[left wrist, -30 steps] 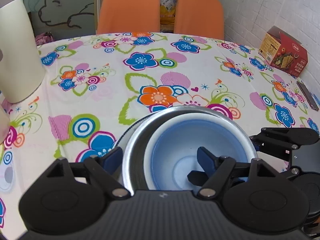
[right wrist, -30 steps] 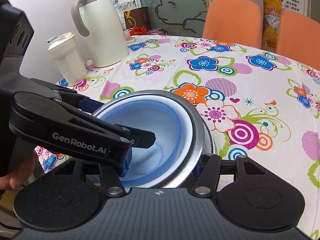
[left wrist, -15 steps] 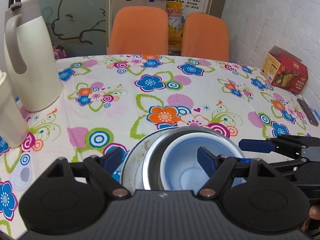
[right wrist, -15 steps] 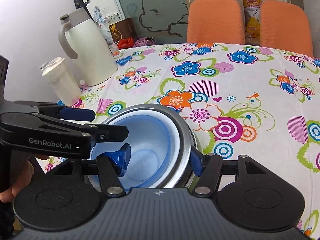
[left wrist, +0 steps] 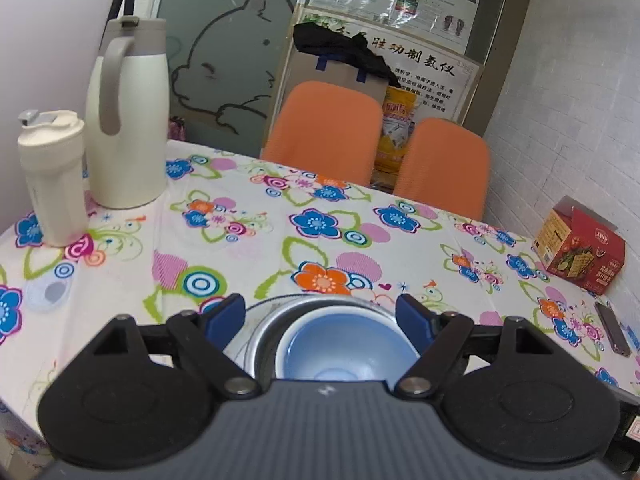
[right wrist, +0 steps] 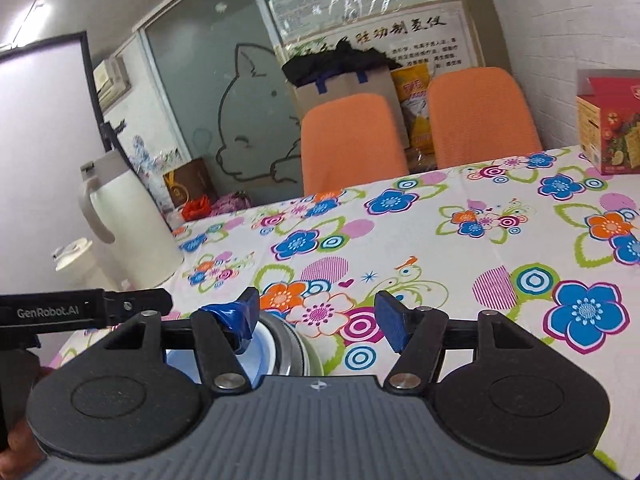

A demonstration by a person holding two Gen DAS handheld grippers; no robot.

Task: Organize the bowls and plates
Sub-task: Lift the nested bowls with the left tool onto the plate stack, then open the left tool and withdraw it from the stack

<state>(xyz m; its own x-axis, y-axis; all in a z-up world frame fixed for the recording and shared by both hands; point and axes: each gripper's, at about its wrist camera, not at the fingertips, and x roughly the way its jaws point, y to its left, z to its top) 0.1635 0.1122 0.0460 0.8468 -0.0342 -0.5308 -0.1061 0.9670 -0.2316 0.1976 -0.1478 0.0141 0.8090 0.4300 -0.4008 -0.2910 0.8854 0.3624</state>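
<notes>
Ahead of the jaws spreads a flowered tablecloth [left wrist: 280,240]. Far off to their left stand a tall cream jug [left wrist: 128,120] and, just beside it and nearer, a small white bottle [left wrist: 52,176]. Straight beyond, past the far table edge, two orange chairs [left wrist: 324,132] stand side by side. Off to the right sit a red carton [left wrist: 580,256] and, nearer, a dark phone [left wrist: 612,328] lying flat.

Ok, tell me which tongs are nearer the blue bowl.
Left. The left tongs, open, have the blue bowl centred between their fingers. The right tongs, also open, sit off to its right, only one finger over its rim.
</notes>
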